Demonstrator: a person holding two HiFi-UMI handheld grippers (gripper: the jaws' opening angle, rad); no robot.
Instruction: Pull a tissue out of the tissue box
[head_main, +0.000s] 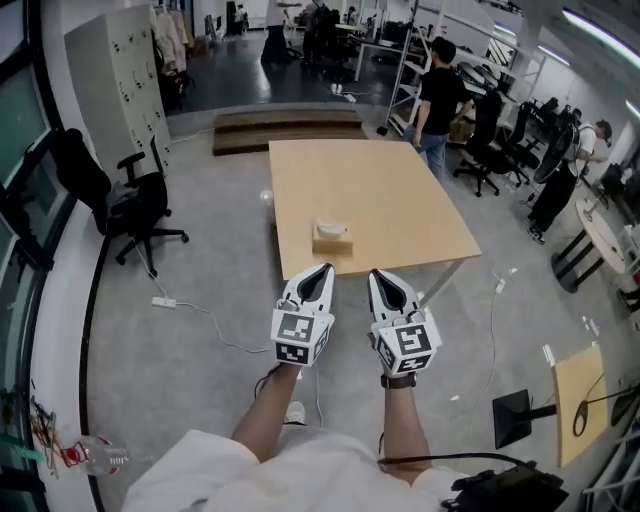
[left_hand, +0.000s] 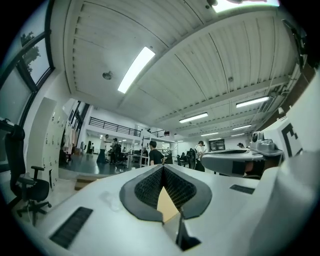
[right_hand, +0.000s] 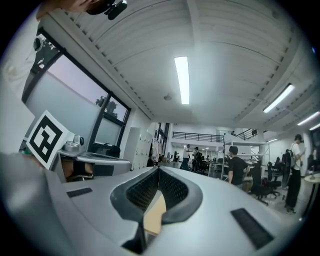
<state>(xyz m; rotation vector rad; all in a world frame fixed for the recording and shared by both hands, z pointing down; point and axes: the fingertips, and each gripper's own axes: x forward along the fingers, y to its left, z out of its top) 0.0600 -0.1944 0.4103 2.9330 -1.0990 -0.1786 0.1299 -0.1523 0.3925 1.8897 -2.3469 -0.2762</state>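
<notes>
I stand on a gray floor (head_main: 220, 260), and a wide wooden tabletop (head_main: 400, 190) is in front of me. I hold my left gripper (head_main: 322, 270) and my right gripper (head_main: 380, 276) out side by side, near the close edge of the tabletop. Both are clenched, with the jaws tip to tip and nothing in them. The tissue box (head_main: 332, 241) sits on the tabletop close to that edge, apart from both grippers. A bit of white tissue (head_main: 331, 229) pokes out on top. I think the job has not begun. I have to reach the box, open one gripper, pinch the tissue and pull it out.
</notes>
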